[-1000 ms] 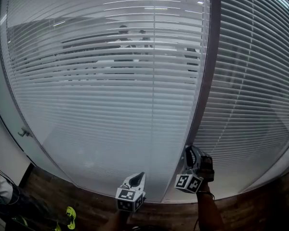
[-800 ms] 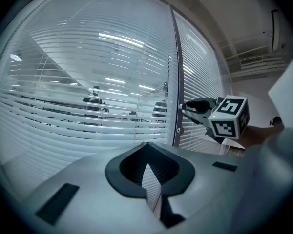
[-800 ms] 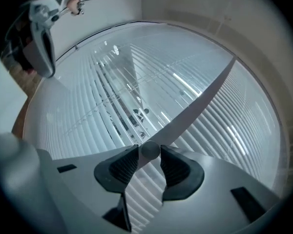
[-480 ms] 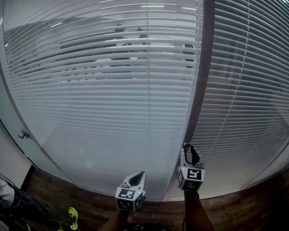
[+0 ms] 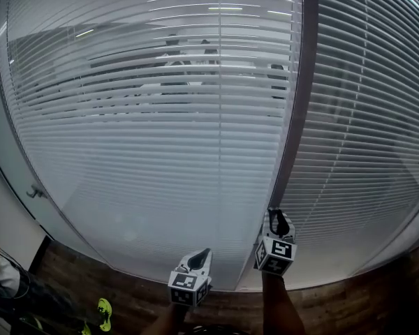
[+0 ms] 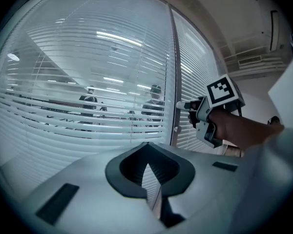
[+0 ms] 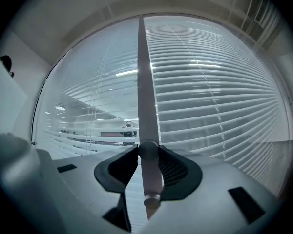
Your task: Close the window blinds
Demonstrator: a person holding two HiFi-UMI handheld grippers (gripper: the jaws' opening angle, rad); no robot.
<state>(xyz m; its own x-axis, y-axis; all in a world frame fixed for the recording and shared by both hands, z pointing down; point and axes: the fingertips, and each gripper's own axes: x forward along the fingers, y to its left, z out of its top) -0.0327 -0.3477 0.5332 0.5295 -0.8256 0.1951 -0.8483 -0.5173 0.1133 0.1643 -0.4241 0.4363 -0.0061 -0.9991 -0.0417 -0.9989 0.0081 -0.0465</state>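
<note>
The right gripper (image 5: pixel 278 216) seems clamped on 1 round knob (image 7: pixel 148 151) on the frame (image 5: pixel 295 138) between 2 blinds (image 5: pixel 153 152). The left gripper (image 5: pixel 198 257) is closed and empty.

Head view takes in the blinds (image 5: pixel 160 138) wide; both gripper views face them nearer — all share the post (image 5: pixel 298 117)

Left tool (image 5: pixel 203 254) closed, right tool (image 5: pixel 278 216) higher, clamped
</note>
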